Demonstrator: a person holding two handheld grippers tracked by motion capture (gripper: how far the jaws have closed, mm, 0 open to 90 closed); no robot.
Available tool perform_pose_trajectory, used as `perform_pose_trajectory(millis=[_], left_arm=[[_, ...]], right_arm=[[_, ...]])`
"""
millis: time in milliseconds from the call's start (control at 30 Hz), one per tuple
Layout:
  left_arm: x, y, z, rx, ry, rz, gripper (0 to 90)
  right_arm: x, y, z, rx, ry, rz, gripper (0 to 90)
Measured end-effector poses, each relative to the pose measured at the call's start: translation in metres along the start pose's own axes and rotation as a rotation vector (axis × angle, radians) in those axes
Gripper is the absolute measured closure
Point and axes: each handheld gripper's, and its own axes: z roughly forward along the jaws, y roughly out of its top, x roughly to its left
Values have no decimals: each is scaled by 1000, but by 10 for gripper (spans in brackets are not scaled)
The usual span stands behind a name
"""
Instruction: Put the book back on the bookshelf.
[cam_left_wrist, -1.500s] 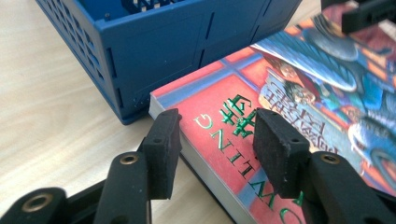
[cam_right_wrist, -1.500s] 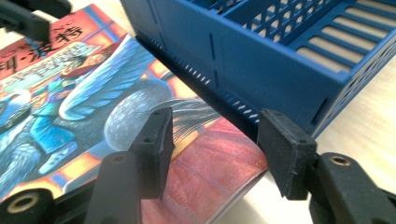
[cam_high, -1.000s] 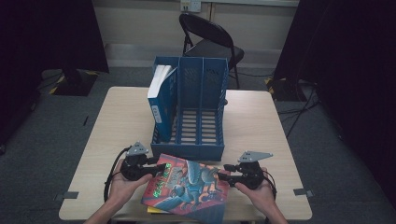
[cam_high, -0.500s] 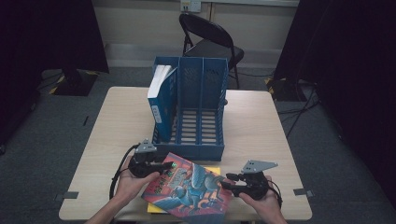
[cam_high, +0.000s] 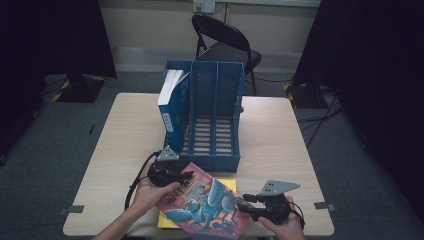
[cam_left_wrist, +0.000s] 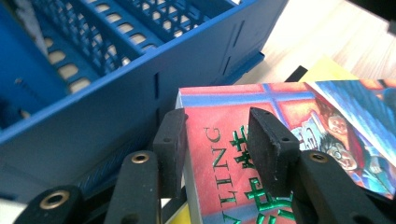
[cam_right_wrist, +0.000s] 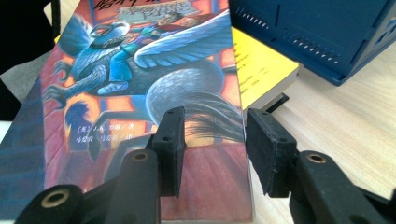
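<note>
A book with a red cover and a blue winged creature (cam_high: 205, 202) is tilted over the table's near edge, partly above a yellow book (cam_high: 227, 184). My left gripper (cam_high: 186, 176) is shut on the red book's far-left corner by the spine; in the left gripper view that corner (cam_left_wrist: 327, 116) sits between the pads of this gripper (cam_left_wrist: 217, 121). My right gripper (cam_high: 245, 206) holds the near-right corner. Its jaws have just been closing, and in the right gripper view the cover's edge (cam_right_wrist: 140, 70) lies between the pads of this gripper (cam_right_wrist: 212, 121).
A blue three-slot file rack (cam_high: 215, 120) stands mid-table just beyond the books, with a blue and white volume (cam_high: 172, 97) upright in its left slot. A black folding chair (cam_high: 225, 42) is behind the table (cam_high: 280, 140). Bare tabletop lies left and right of the rack.
The red book has turned clockwise. Its right end came toward the person with the right gripper, while the left gripper moved up toward the rack's front.
</note>
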Motion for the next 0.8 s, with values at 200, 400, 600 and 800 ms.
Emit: perform_pose_trajectory(millis=[200, 400, 600, 800], left_arm=[[1, 6, 4, 27, -34, 9, 579], [-1, 15, 12, 53, -59, 22, 583], [0, 14, 10, 49, -64, 21, 589], [2, 5, -3, 74, -85, -3, 587]], right_arm=[[5, -3, -3, 6, 5, -10, 576], [10, -5, -5, 20, 38, -30, 573], [4, 5, -2, 1, 67, -32, 578], [-6, 28, 10, -31, 75, -42, 590]])
